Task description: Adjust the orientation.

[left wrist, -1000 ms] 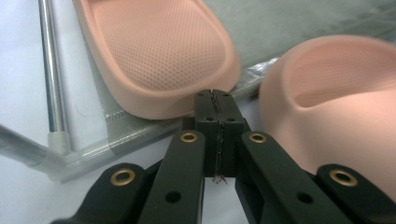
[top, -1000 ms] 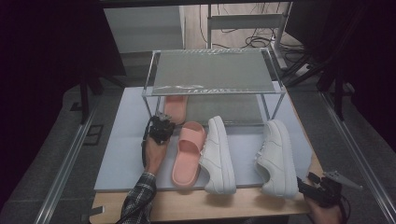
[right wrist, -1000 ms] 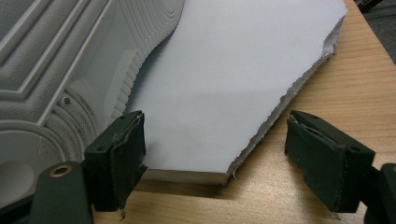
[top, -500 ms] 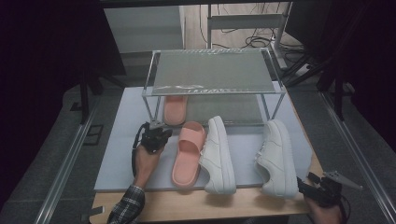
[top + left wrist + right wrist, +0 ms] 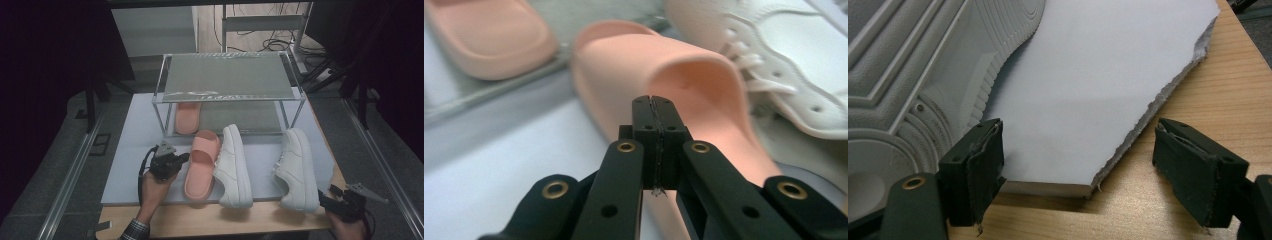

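Note:
A pink slipper (image 5: 202, 165) lies on the white mat (image 5: 135, 150), toe toward the rack. My left gripper (image 5: 184, 158) is just left of it, jaws shut with nothing between them. In the left gripper view the shut left gripper (image 5: 654, 107) points at the slipper's strap (image 5: 694, 75), close to it. The second pink slipper (image 5: 187, 117) sits under the rack (image 5: 227, 75). Two white sneakers (image 5: 234, 167) (image 5: 297, 170) lie to the right. My right gripper (image 5: 324, 197) stands open by the right sneaker's heel (image 5: 908, 75), at the mat's near corner.
The rack's upper shelf (image 5: 227, 75) is bare. The white mat (image 5: 1098, 75) ends in a ragged corner on the wooden table (image 5: 1218, 115). Metal rails run along both sides of the table, and cables lie on the floor behind.
My left gripper has drawn back from the rack toward the near edge and now sits beside the front pink slipper. The right gripper has not moved.

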Action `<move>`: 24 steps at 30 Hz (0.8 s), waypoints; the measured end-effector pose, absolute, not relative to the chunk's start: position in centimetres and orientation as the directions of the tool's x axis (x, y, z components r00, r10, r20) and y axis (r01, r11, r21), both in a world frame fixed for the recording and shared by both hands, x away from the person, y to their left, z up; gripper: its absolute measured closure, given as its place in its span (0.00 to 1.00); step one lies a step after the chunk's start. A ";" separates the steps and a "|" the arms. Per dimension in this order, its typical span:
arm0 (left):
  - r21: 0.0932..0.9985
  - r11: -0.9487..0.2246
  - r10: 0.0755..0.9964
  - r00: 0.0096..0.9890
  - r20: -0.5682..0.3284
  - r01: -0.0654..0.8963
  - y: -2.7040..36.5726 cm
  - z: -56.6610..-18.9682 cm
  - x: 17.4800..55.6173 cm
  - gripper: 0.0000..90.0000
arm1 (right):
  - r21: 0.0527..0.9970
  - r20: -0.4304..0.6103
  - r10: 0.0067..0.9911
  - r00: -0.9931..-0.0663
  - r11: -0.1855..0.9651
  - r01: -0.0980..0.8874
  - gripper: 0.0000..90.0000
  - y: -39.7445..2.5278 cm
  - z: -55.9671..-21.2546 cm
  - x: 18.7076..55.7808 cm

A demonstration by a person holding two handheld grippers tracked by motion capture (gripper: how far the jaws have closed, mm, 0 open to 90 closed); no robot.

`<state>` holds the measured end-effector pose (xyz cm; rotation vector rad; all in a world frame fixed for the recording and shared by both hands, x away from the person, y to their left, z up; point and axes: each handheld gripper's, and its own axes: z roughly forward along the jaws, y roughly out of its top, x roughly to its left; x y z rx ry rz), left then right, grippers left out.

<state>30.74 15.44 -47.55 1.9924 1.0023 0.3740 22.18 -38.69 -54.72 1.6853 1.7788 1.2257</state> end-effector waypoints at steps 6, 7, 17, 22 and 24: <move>0.791 -0.337 0.778 0.624 -0.072 0.511 13.6 -48.8 30.9 0.97 | 0.798 0.275 0.942 -0.194 -0.111 0.592 0.23 -38.7 -54.7 22.2; 0.789 -0.343 0.781 0.621 -0.063 0.511 13.4 -48.9 31.0 0.97 | 0.798 0.275 0.941 -0.194 -0.111 0.592 0.23 -38.7 -54.7 22.2; 0.785 -0.321 0.807 0.587 -0.066 0.530 15.0 -48.9 31.7 0.99 | 0.799 0.275 0.941 -0.195 -0.111 0.592 0.23 -38.7 -54.7 22.2; 0.789 -0.306 0.815 0.574 -0.073 0.534 15.7 -49.0 31.8 0.99 | 0.799 0.275 0.941 -0.195 -0.111 0.592 0.23 -38.7 -54.7 22.2; 0.789 -0.305 0.812 0.579 -0.078 0.533 15.6 -48.9 31.6 0.99 | 0.798 0.275 0.941 -0.195 -0.111 0.592 0.23 -38.7 -54.7 22.2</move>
